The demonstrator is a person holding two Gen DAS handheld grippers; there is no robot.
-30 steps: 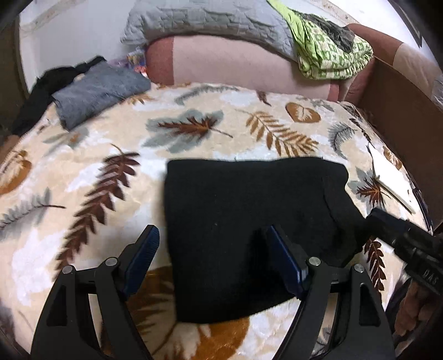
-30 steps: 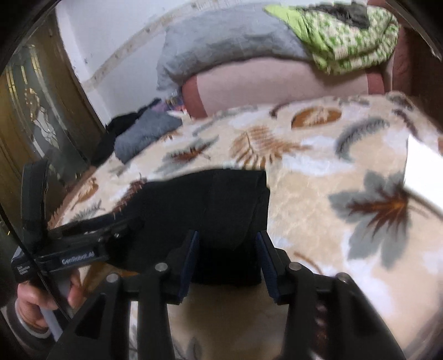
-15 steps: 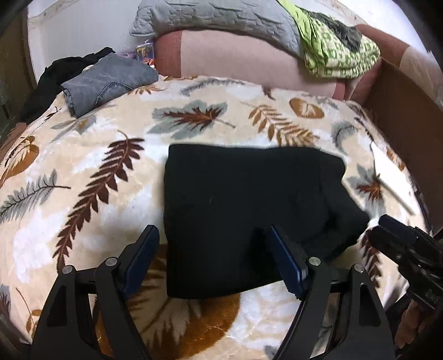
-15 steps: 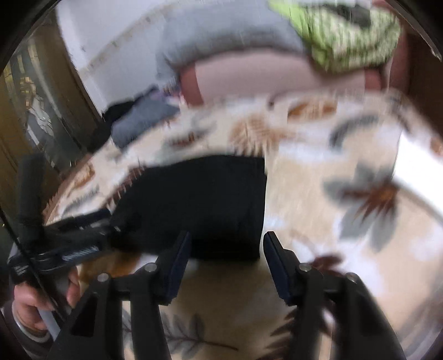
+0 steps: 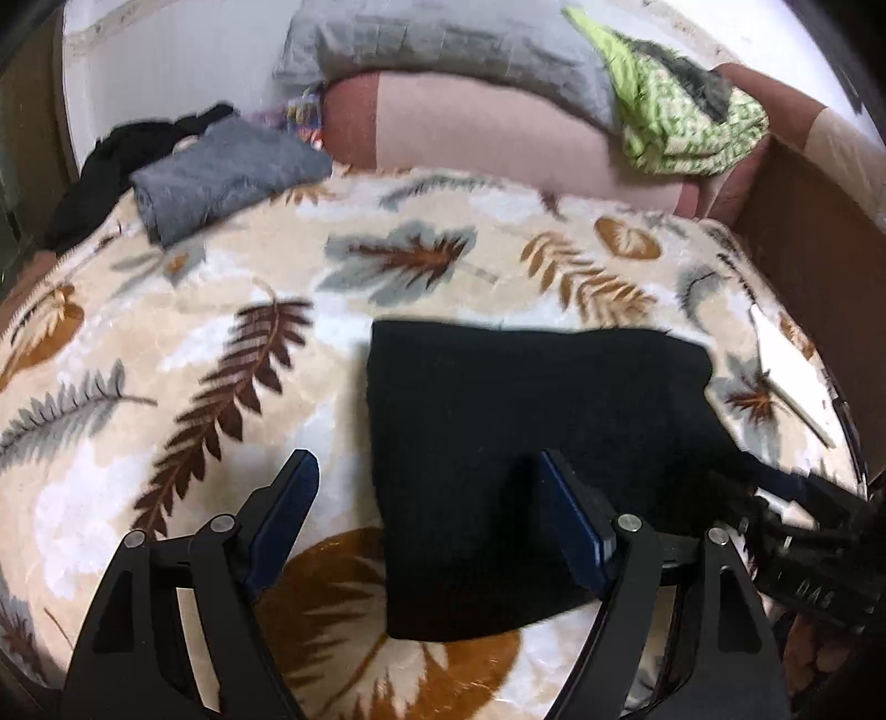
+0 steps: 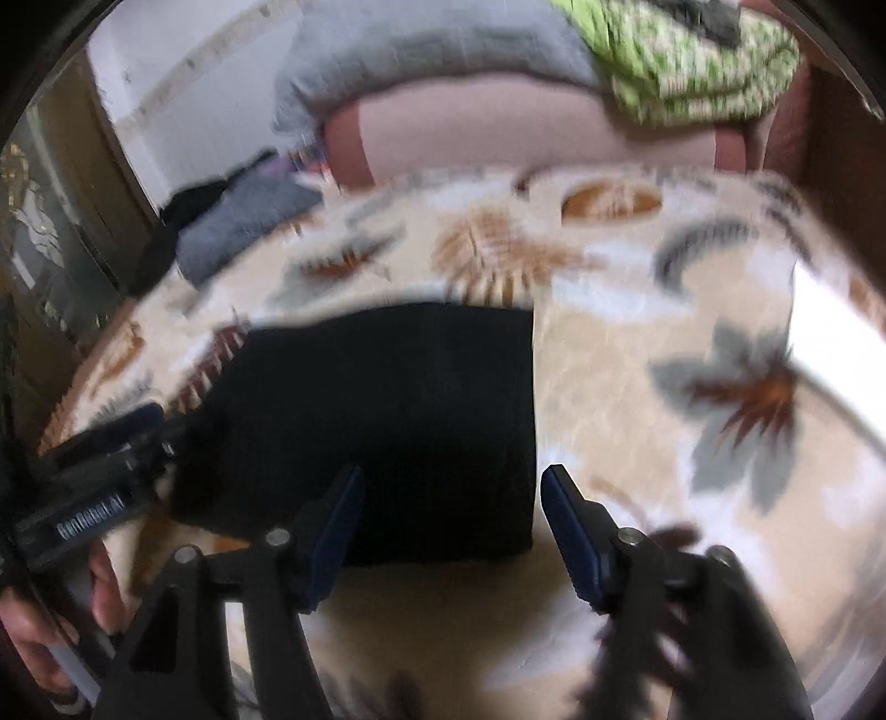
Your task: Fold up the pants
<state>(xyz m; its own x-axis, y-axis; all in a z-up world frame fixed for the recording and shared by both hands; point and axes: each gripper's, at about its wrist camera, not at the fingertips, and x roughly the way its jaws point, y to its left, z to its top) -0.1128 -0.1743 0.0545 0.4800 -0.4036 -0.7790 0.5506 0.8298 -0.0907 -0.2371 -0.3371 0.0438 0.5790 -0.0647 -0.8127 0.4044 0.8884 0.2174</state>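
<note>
Straddling folded black pants (image 5: 531,443), both grippers' fingers apart; person's hand (image 6: 33,626) only in right view.

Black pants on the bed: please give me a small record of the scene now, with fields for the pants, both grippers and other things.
pants: black pants, folded into a compact rectangle, flat on the leaf-print blanket
left gripper: open, holds nothing
right gripper: open, holds nothing
other clothes: folded grey garment at far left
behind: grey pillow, green patterned cloth
</note>
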